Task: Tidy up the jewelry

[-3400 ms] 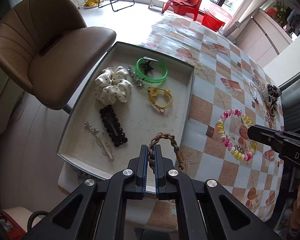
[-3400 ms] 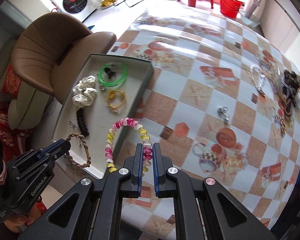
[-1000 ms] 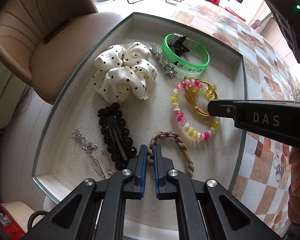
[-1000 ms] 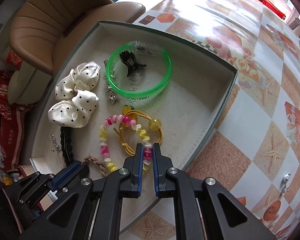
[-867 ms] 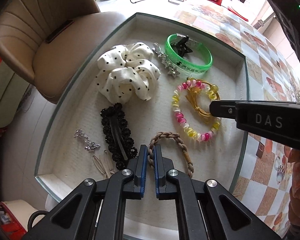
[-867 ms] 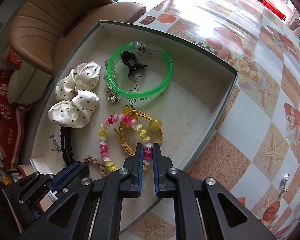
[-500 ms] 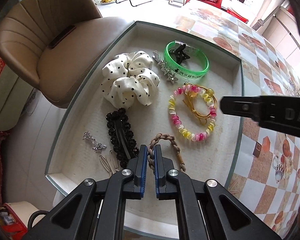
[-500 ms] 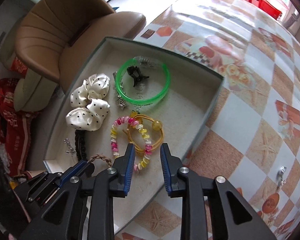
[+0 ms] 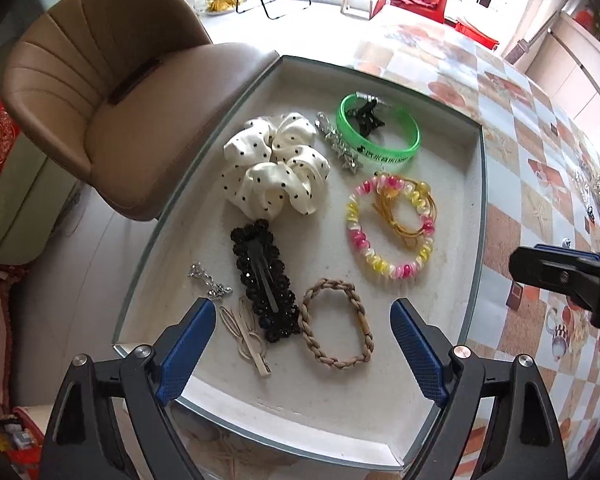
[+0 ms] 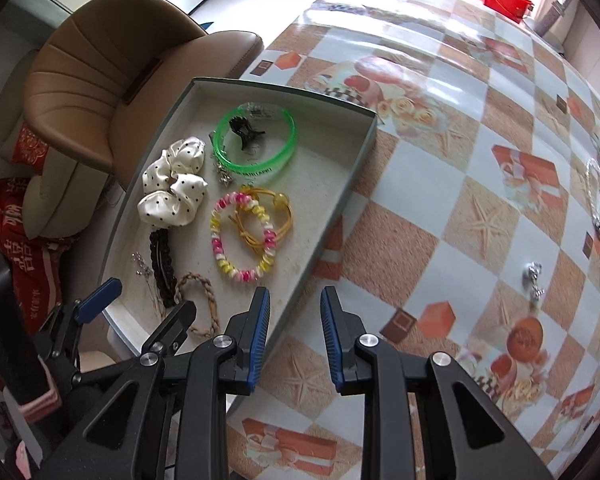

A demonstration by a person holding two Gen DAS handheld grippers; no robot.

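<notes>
- Braided tan cord forms the bracelet (image 9: 337,323) that lies flat on the tray floor, low in my left wrist view, between my left gripper's (image 9: 300,354) blue-padded fingers (image 9: 185,346) and touching neither one.
- My left tongs stand spread wide and hold nothing.
- My right gripper (image 10: 294,332) is parted to a middling gap and empty; in its own view it hangs over the near rim of the grey tray (image 10: 332,216), at lower centre of the frame.
- A pink, yellow and white beaded bracelet (image 9: 388,232) rests mid-tray, overlapping a yellow cord bracelet (image 9: 406,216) that lies partly inside its ring.
- A translucent green bangle (image 9: 380,132) sits toward the upper part of the tray with a small black claw clip (image 9: 366,116) inside it, and a silver sparkly clip (image 9: 338,148) just to its left.
- A cream scrunchie with black dots (image 9: 274,168) lies left of centre; below it is a black beaded hair clip (image 9: 264,276), with a small silver chain piece (image 9: 208,280) and thin beige clips (image 9: 246,334) beside it.
- In the right wrist view, the checked tablecloth (image 10: 460,200) carries a small silver charm (image 10: 532,276) at the right and more jewellery at the far right edge, too small for me to name.
- A brown padded chair (image 9: 100,92) stands at upper left, beside the tray's edge.
</notes>
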